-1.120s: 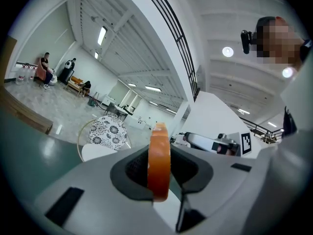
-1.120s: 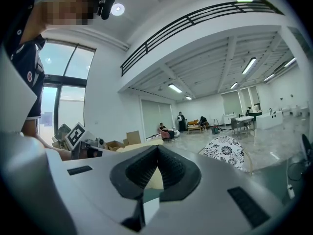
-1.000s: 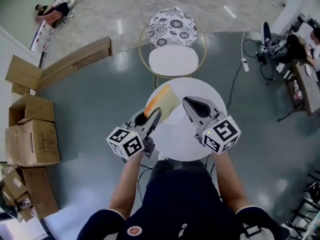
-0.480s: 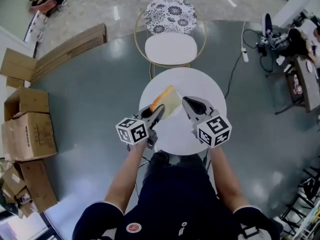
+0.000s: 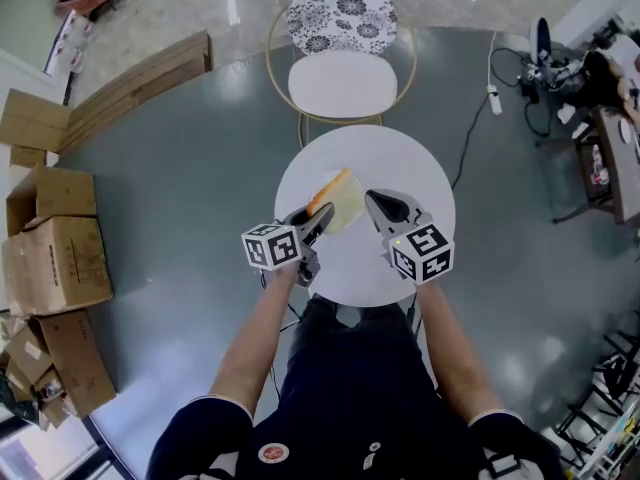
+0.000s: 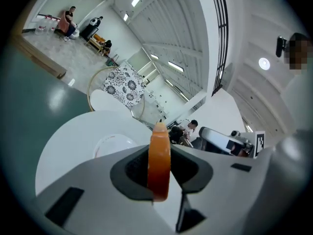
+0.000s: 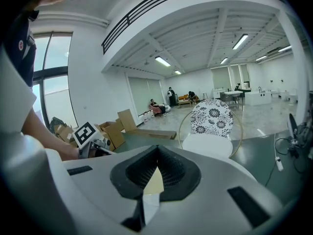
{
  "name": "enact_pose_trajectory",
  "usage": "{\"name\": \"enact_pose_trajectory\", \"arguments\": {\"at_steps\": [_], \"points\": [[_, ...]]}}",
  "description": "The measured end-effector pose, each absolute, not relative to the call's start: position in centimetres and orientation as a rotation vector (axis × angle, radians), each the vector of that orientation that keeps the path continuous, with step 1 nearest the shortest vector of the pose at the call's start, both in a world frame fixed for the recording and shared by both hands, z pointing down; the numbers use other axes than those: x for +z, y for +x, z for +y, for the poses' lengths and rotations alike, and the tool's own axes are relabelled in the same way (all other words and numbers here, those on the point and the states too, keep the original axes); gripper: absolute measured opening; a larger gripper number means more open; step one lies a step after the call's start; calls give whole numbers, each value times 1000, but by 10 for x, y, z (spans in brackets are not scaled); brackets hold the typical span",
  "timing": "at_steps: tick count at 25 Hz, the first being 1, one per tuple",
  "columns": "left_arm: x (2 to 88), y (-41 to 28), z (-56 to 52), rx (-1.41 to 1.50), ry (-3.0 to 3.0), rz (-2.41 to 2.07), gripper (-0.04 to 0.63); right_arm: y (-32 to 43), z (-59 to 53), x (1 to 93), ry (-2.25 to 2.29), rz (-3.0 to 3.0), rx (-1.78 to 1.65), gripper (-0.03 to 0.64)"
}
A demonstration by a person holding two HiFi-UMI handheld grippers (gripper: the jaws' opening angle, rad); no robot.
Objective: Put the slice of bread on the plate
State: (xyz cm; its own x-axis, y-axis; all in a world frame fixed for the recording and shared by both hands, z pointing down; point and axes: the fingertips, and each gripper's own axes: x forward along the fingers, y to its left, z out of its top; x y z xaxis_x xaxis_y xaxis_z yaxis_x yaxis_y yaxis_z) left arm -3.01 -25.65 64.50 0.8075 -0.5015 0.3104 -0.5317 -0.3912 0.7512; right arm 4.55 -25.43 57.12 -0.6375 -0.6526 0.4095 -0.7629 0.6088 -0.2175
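Item: slice of bread point(image 5: 337, 194). I am pinching it on edge in my left claw point(image 5: 322, 214), with the pads pressing on both faces, so the crust is standing upright and the slice is not flopping. It is hanging above the white round table point(image 5: 400, 163), not yet on the plate point(image 6: 108, 143), which is lying on that table just beyond the jaws.

Item: right claw point(image 5: 374, 201). I am carrying it closed and empty beside the bread, probably in reserve.
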Motion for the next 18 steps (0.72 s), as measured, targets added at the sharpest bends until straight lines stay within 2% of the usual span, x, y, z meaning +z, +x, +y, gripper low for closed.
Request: {"name": "enact_pose_trajectory", "arguments": {"at_steps": [18], "points": [[713, -46, -273, 214, 1923, -899, 98, 47, -261, 578, 1117, -2541, 579, 8]]}}
